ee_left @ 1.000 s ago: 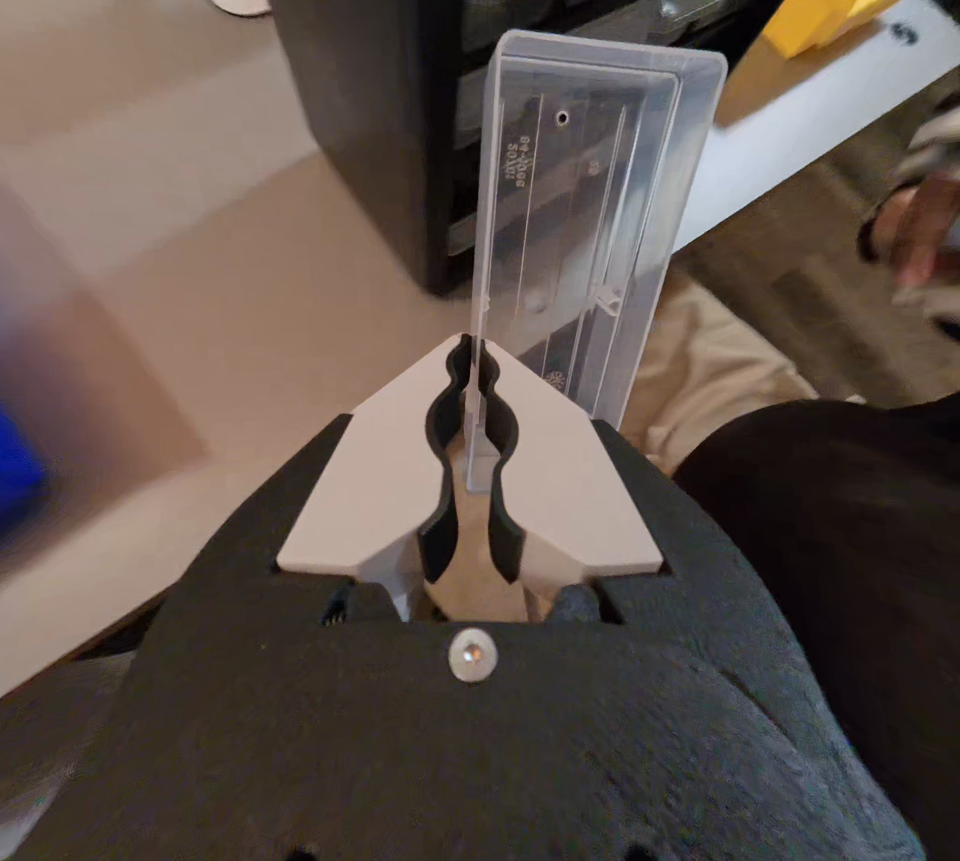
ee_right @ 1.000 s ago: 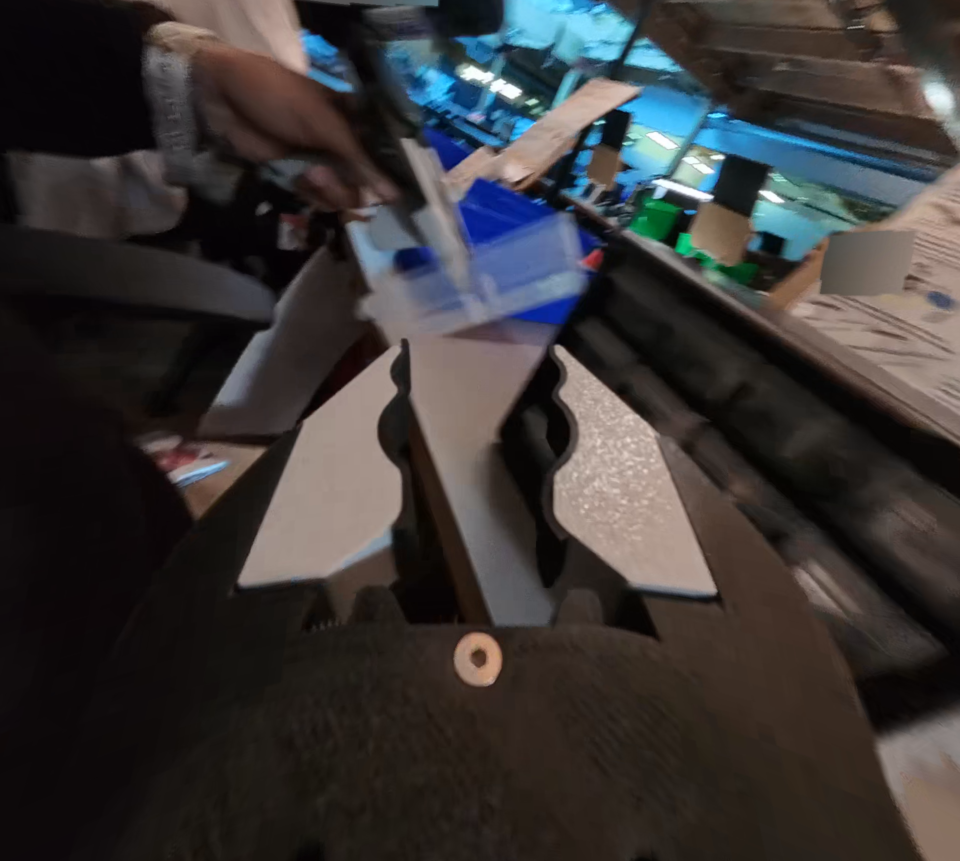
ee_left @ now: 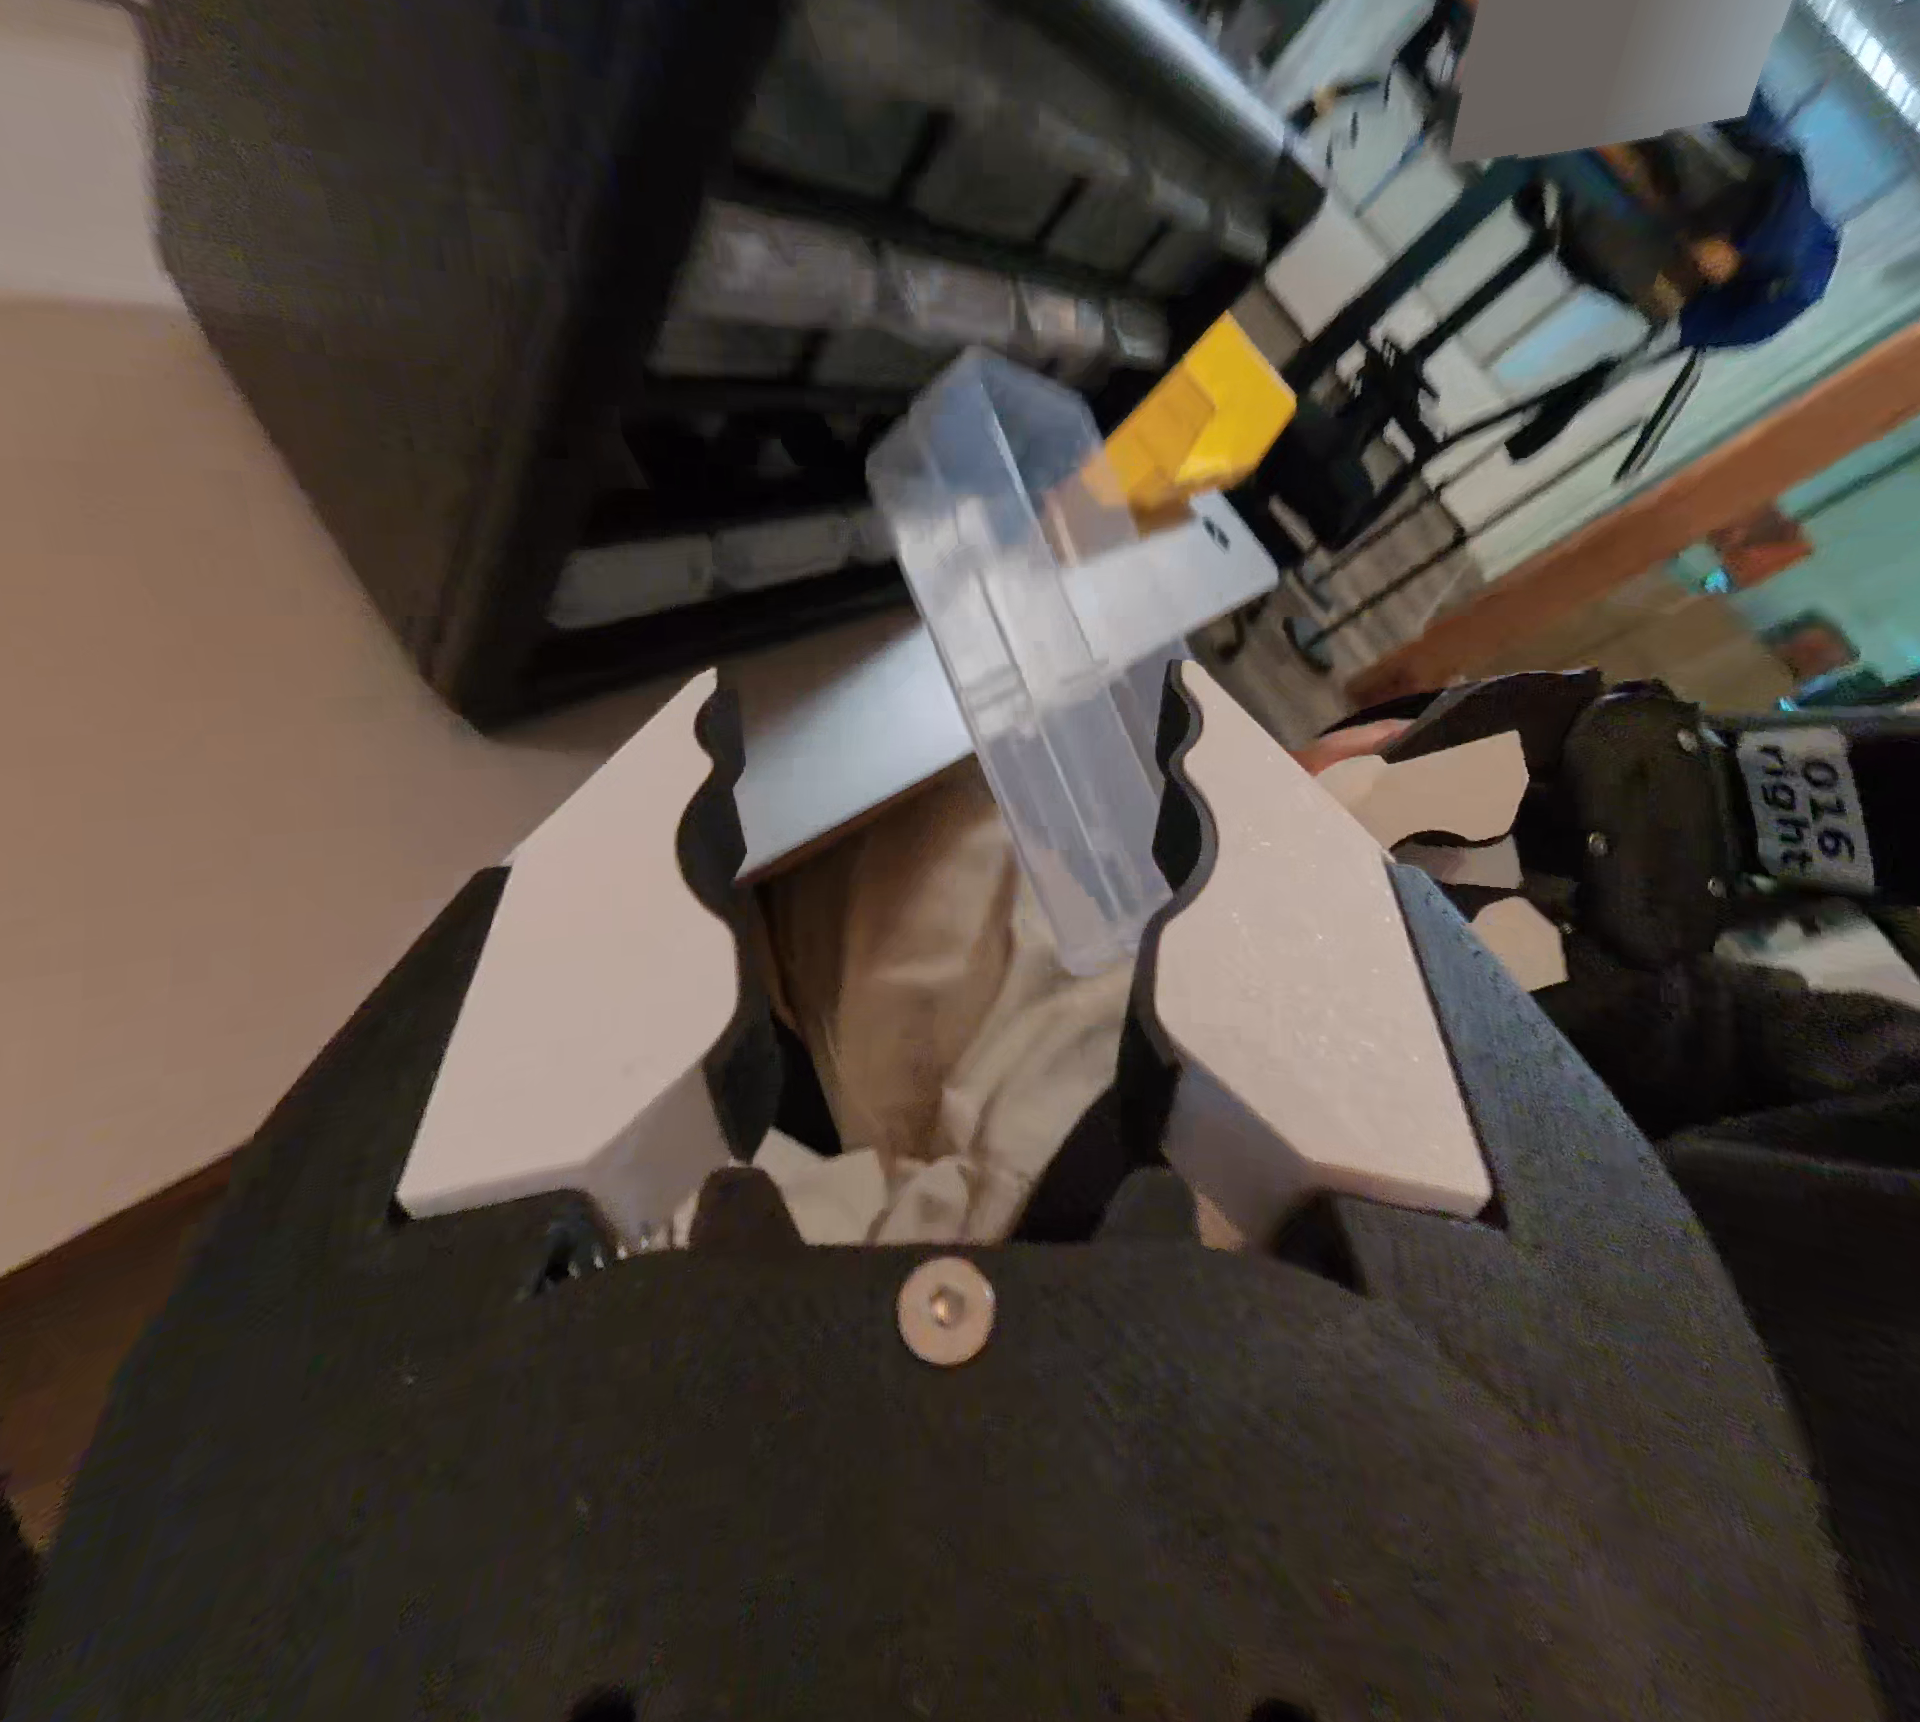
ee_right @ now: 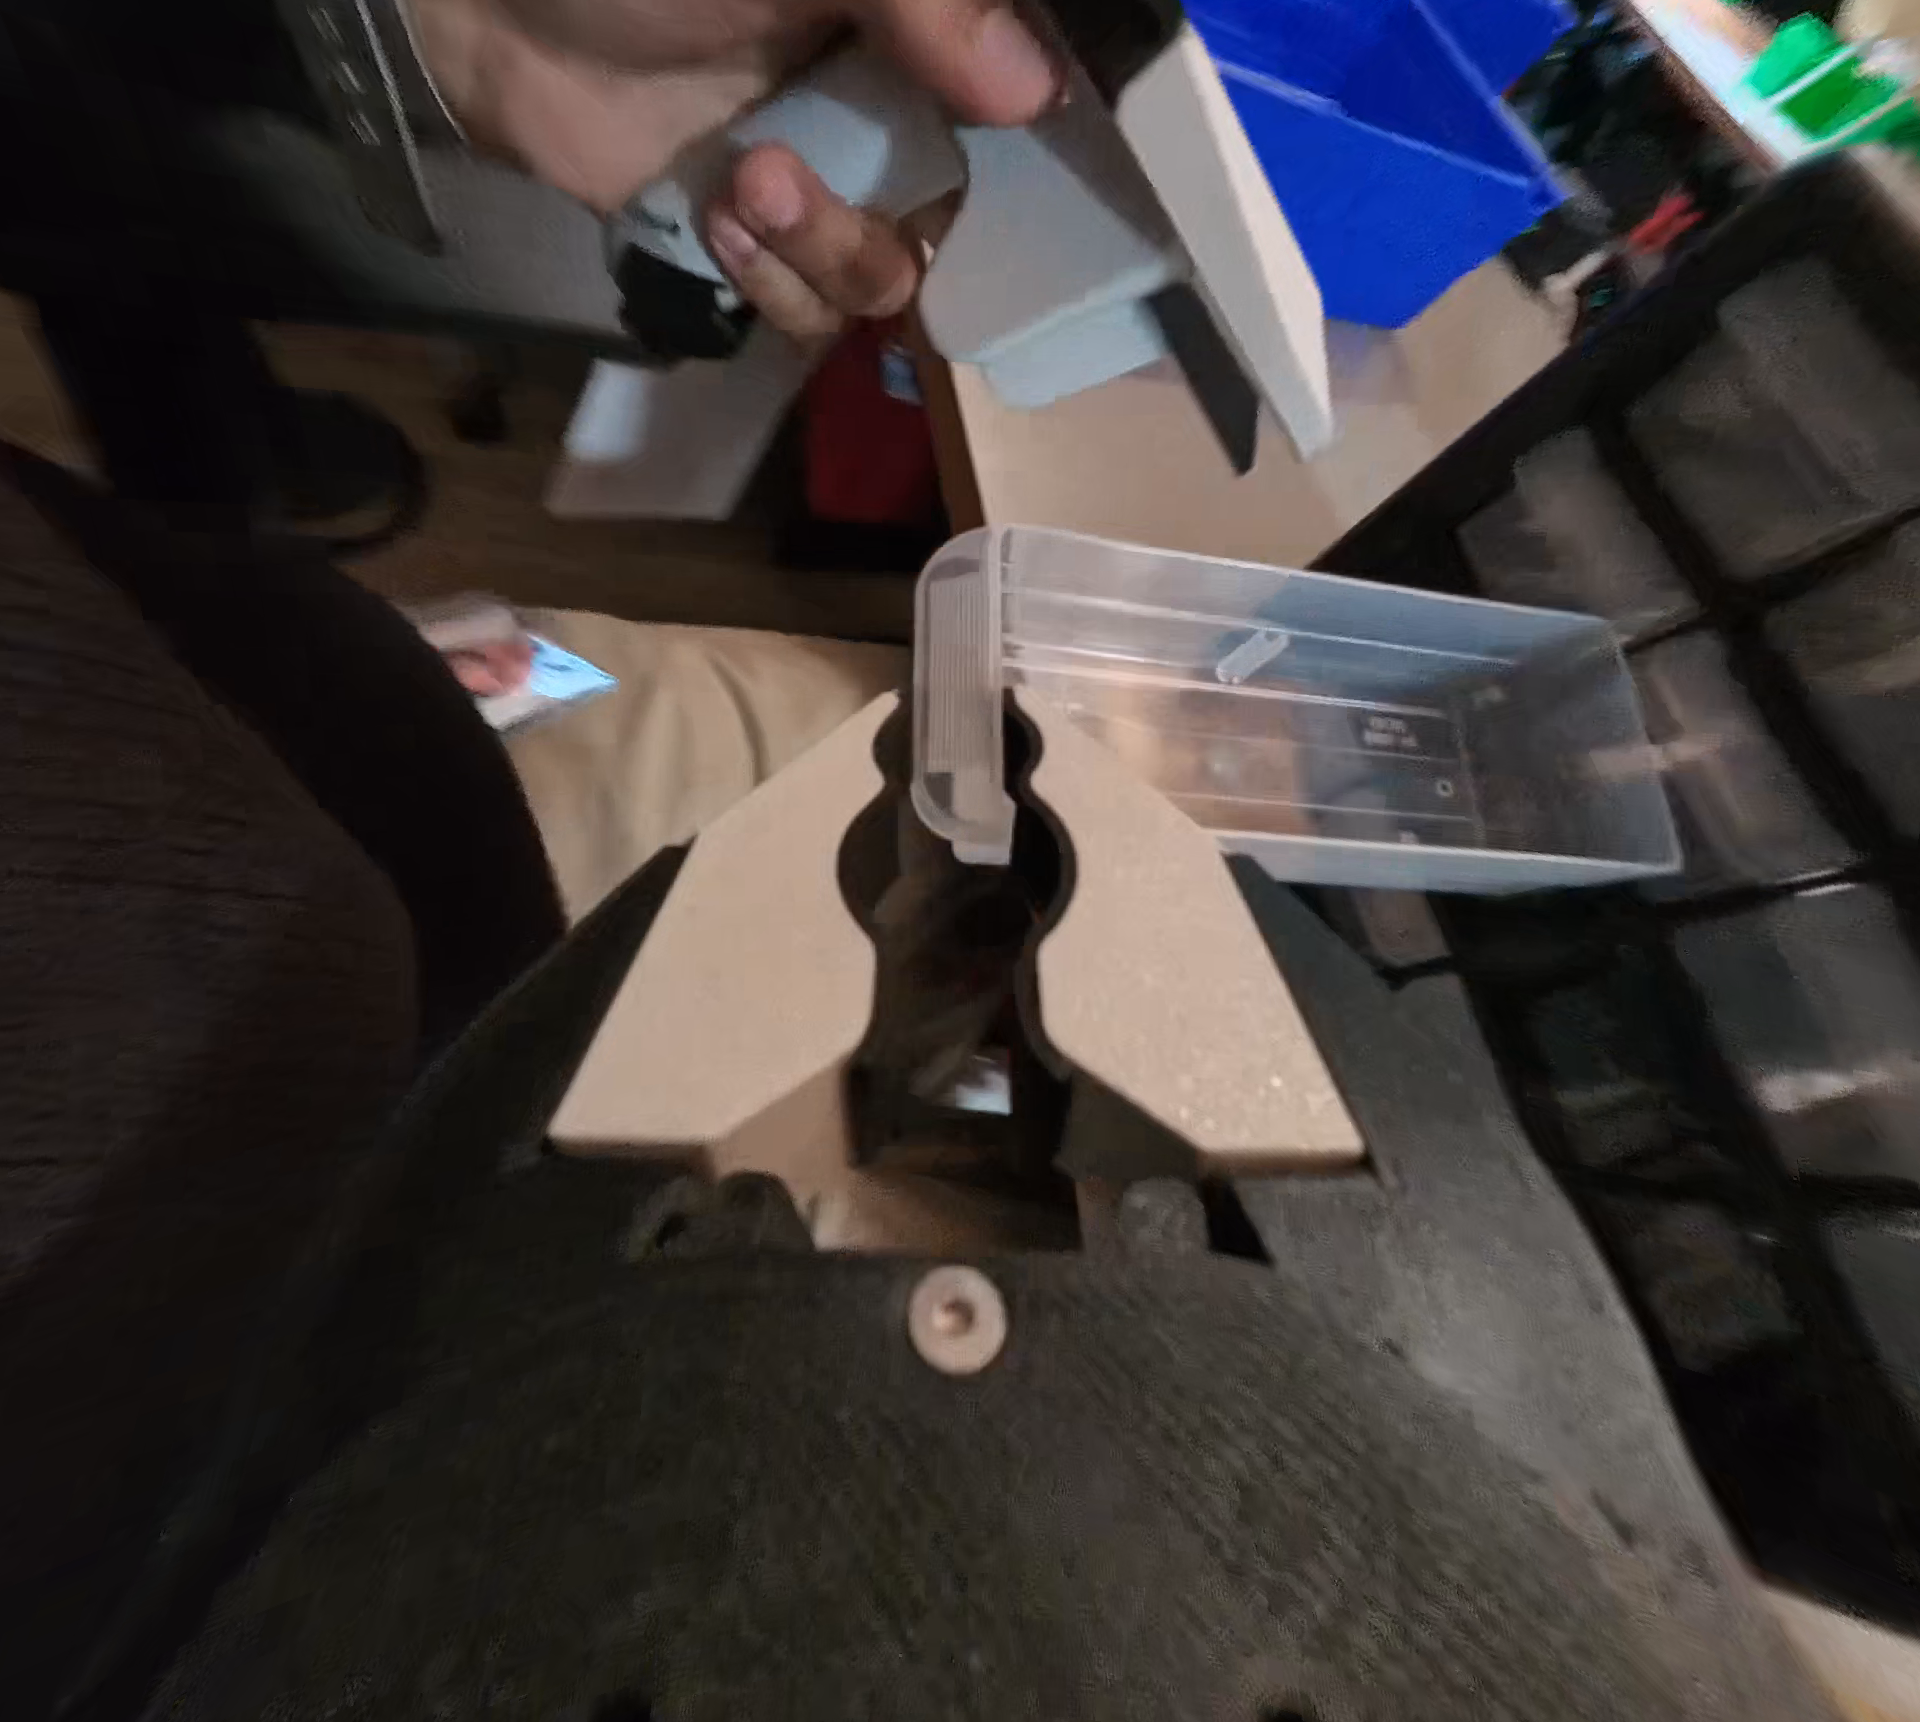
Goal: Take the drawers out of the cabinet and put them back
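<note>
The right gripper (ee_right: 954,763) has its jaws clamped on the front lip of a clear drawer (ee_right: 1309,737), mid-frame, pointing at the cabinet (ee_right: 1766,633) at right. The left gripper (ee_left: 940,799), jaws spread and empty, sits behind; blue bins (ee_right: 1351,72) upper right.

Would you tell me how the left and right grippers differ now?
The left gripper is open and empty; the right gripper is shut on the handle of the clear drawer. The left gripper hangs clear of the drawer; the right gripper carries it. Both have pale fingers.
</note>
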